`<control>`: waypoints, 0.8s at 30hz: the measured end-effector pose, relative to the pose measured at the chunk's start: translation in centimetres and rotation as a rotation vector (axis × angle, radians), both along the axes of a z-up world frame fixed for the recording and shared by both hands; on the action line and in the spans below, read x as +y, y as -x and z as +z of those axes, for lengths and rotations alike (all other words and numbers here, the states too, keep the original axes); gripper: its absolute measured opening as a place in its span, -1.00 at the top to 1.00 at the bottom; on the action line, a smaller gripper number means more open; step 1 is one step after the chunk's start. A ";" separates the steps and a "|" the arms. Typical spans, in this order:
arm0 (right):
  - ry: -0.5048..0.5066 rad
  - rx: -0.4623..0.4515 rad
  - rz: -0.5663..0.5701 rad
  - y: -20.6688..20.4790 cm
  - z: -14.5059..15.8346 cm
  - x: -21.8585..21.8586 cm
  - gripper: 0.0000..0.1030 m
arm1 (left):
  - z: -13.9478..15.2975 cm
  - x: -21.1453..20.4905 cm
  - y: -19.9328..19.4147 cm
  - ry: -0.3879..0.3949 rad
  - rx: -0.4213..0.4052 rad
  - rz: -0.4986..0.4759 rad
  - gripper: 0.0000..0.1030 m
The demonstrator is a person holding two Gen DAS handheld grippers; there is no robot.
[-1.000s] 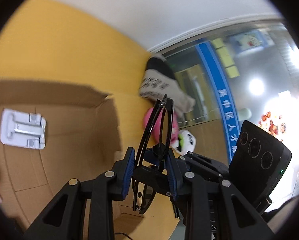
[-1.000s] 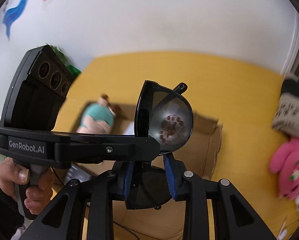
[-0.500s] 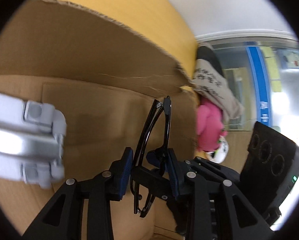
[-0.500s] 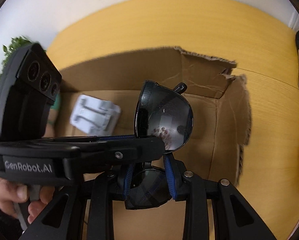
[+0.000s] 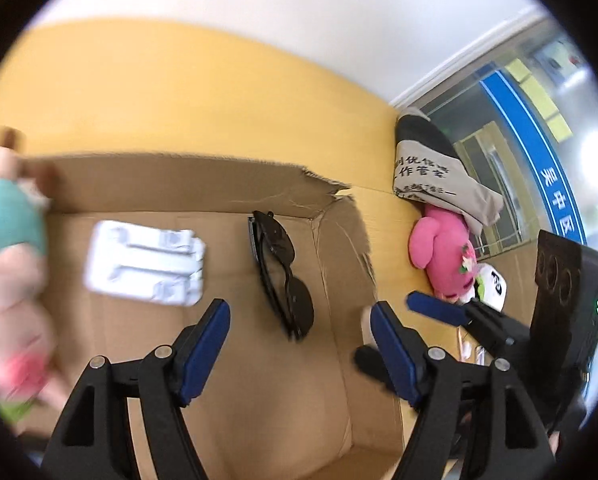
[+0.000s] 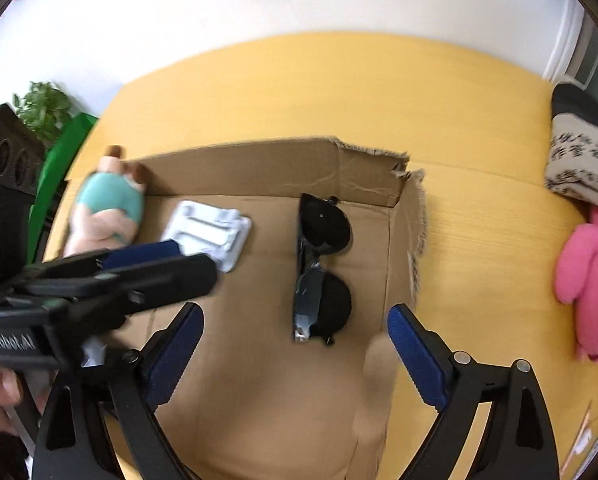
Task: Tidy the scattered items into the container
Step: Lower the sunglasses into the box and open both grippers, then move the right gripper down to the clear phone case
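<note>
Sunglasses released into the cardboard box

Your left tongs (image 5: 299, 344) and right tongs (image 6: 295, 354) have just been opening — both stand wide, nothing between them. The sunglasses (image 6: 323, 268) lie on the cardboard box (image 6: 259, 400) floor, right of the white tray (image 6: 209, 232).

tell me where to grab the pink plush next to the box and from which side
Probably the pink plush's rounded body, taken from above with jaws across its narrow width. It lies flat on the yellow table, outside the box, its top end under a printed cloth bag and a white toy against its lower end, so only its middle is free.
</note>
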State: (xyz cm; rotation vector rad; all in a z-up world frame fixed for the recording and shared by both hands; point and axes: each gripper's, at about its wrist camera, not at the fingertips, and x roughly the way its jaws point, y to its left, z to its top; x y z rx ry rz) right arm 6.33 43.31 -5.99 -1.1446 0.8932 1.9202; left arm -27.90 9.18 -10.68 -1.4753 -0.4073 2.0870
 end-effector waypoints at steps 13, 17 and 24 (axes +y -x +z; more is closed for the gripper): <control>-0.045 0.097 -0.035 -4.4 7.8 -12.7 -0.99 | 8.4 -10.1 -15.0 0.177 0.073 0.162 -0.59; -0.042 0.084 0.004 -5.0 7.8 -15.6 -0.99 | 7.0 -12.2 -18.2 0.189 0.016 0.187 -0.59; 0.022 0.028 0.088 -6.1 3.4 -20.5 -0.99 | 1.9 -12.3 -22.6 0.215 -0.088 0.141 -0.59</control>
